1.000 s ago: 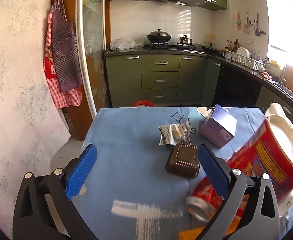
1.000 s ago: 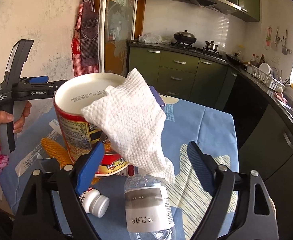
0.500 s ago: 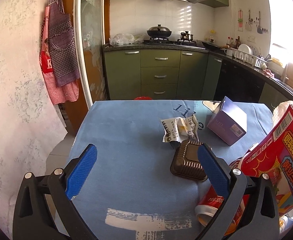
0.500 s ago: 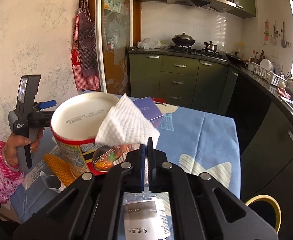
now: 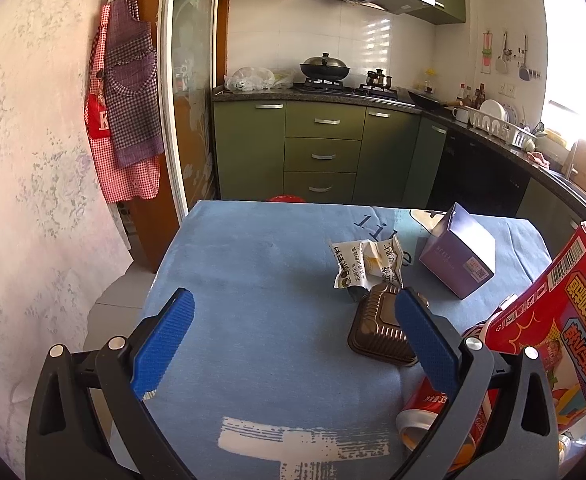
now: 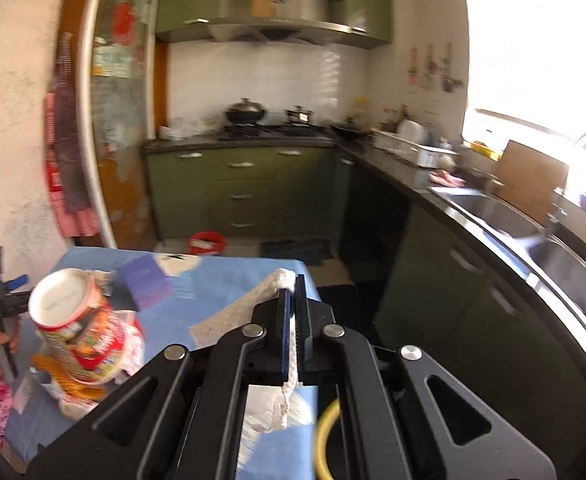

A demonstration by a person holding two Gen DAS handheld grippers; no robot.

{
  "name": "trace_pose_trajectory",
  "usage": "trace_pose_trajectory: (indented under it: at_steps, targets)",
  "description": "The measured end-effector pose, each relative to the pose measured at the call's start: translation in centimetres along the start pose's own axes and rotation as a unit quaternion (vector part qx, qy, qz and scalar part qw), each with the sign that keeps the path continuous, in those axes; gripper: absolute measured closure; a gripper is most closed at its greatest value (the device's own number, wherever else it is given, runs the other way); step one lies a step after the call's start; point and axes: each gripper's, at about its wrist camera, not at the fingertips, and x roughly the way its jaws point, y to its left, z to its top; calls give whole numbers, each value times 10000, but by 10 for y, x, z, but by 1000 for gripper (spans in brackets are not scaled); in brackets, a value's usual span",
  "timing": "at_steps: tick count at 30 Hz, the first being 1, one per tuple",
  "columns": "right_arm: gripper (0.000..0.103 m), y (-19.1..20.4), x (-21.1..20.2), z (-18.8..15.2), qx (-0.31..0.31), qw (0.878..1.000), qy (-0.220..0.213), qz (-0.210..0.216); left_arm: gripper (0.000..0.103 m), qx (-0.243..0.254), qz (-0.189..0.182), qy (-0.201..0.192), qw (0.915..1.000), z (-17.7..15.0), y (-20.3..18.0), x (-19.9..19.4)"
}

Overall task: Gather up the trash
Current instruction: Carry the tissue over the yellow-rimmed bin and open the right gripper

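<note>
My right gripper point(image 6: 291, 300) is shut on a white paper towel point(image 6: 237, 312) and holds it above the right edge of the blue table point(image 6: 229, 280). My left gripper point(image 5: 293, 344) is open and empty above the table point(image 5: 253, 280). Ahead of it lie a brown plastic tray point(image 5: 377, 330), a crumpled wrapper point(image 5: 367, 264) and a purple box point(image 5: 457, 256). A red noodle cup point(image 5: 553, 320) lies tilted at the right over a red can point(image 5: 425, 412). The cup point(image 6: 73, 320) also shows in the right wrist view.
A yellow-rimmed container point(image 6: 327, 436) shows below my right gripper beside the table. A red bucket point(image 6: 207, 242) stands on the floor by the green cabinets point(image 5: 321, 152). A sink point(image 6: 533, 240) and counter run along the right. A wall point(image 5: 33, 200) is at the left.
My right gripper closed on the paper towel, lifted it off the cup and swung right toward the table's edge. My left gripper drew back slightly and stayed open.
</note>
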Motion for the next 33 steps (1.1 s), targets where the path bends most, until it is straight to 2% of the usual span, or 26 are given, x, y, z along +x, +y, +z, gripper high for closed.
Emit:
trace_pose_trajectory:
  at_steps: [3, 7, 13, 18, 20, 22, 24, 33]
  targets:
    - [101, -35, 5, -11, 185, 9981, 292, -501, 4, 0, 6, -14, 10000, 0, 0, -1]
    - [101, -86, 30, -38, 493, 9911, 808, -932, 4, 14, 20, -13, 10000, 0, -1, -1]
    - [101, -147, 74, -89, 979, 9742, 1570, -1295, 4, 37, 35, 38, 10000, -1, -1, 2]
    - [101, -179, 104, -119, 1193, 9602, 2058, -1463, 4, 56, 39, 63, 10000, -1, -2, 4]
    - [92, -183, 115, -128, 1218, 9534, 2352, -1447, 4, 73, 43, 83, 9999, -2, -3, 5]
    - [57, -186, 120, -135, 1252, 9477, 2529, -1492, 4, 82, 39, 97, 9999, -2, -3, 6]
    - [48, -191, 125, -144, 1298, 9406, 2791, -1430, 4, 94, 30, 99, 9999, -2, -4, 6]
    - [46, -201, 121, -152, 1517, 9343, 2931, -1345, 4, 76, -14, 65, 9999, -3, -2, 4]
